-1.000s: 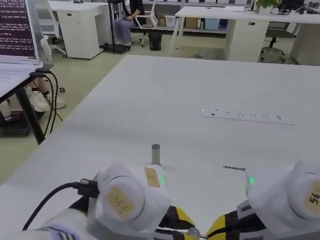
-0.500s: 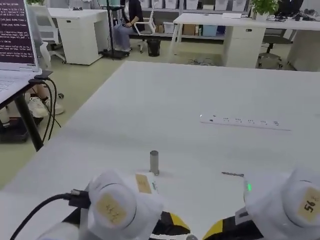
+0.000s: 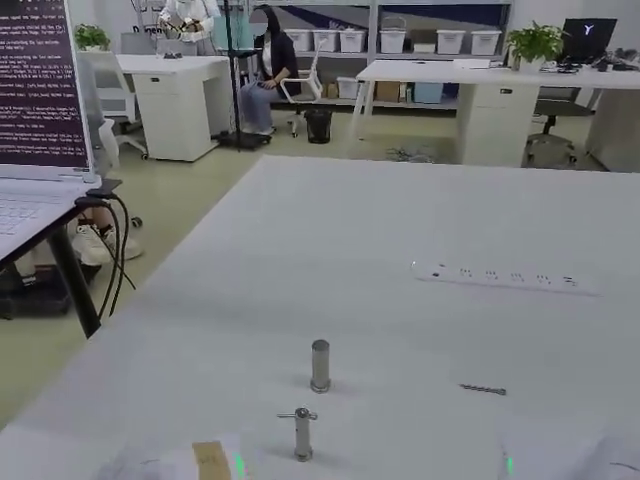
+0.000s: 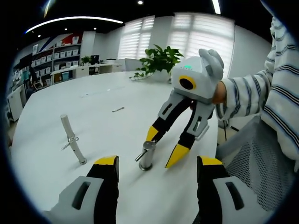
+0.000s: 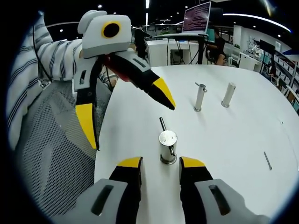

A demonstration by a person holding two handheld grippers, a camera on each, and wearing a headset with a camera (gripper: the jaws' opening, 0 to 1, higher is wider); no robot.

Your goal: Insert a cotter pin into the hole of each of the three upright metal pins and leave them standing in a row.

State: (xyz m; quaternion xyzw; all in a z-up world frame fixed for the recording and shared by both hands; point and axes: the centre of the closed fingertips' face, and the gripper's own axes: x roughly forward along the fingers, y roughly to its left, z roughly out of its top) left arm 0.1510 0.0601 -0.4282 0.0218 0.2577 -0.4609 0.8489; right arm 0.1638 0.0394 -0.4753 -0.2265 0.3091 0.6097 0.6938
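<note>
Silver upright metal pins [image 3: 320, 365] stand on the white tabletop [image 3: 400, 230] in the head view, the near pin [image 3: 303, 433] cottered, a loose thin cotter pin [image 3: 483, 389] to their right. Left gripper view: left hand-held gripper [image 4: 159, 161] released, facing a third pin [image 4: 147, 155]. Right gripper view: right hand-held gripper [image 5: 161, 162] released, straddling it.

The left gripper [image 4: 156, 163] has its two yellow-tipped jaws spread wide apart. The right gripper [image 4: 164, 145] faces it from very near. Its tips point down and stand apart too, but not as wide. A hand [image 4: 217, 91] holds the right gripper at its top end, and the arm behind it wears a striped sleeve [image 4: 252, 93]. In the right gripper view the left gripper leans in from the left, tilted down.
</note>
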